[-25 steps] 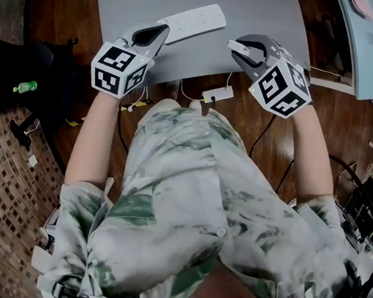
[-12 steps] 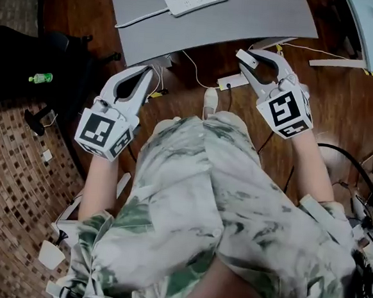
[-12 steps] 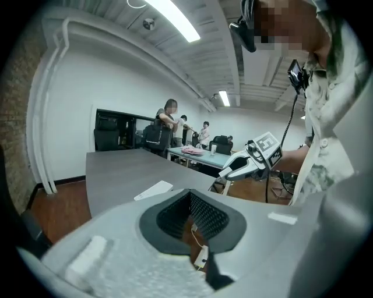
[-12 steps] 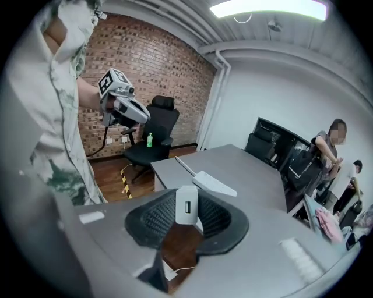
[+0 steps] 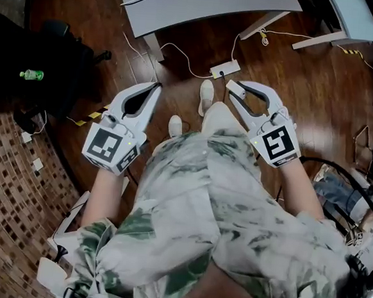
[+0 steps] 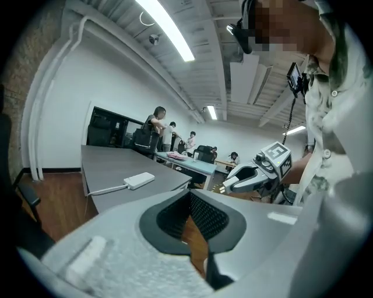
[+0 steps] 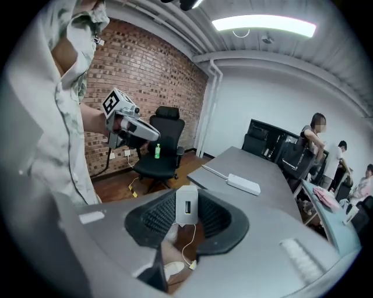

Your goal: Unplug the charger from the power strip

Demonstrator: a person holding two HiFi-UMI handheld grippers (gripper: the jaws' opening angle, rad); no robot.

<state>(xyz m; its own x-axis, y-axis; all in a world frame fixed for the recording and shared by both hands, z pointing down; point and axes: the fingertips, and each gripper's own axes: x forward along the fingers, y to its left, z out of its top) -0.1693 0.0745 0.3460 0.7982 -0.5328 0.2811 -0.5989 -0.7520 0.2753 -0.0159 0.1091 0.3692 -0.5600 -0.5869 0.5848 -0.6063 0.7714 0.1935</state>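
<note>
A small white charger (image 7: 186, 205) with a USB port sits between the jaws of my right gripper (image 7: 186, 218), which is shut on it. In the head view the right gripper (image 5: 232, 86) hangs over the wooden floor, well back from the grey table (image 5: 204, 5). On that table lies the white power strip (image 7: 243, 184), also seen in the left gripper view as the power strip (image 6: 139, 180) with its cord. My left gripper (image 5: 157, 85) is held level over the floor, its tips together and nothing between them.
A second white strip (image 5: 225, 69) with cables lies on the floor under the table's edge. A black office chair (image 5: 53, 51) and a green bottle (image 5: 31, 74) are at the left. Another desk (image 5: 351, 17) stands at the upper right. Cables litter the right side.
Both grippers have drawn back from the table towards the person, the right one carrying the charger. The table with the power strip has slid to the top edge of the head view.
</note>
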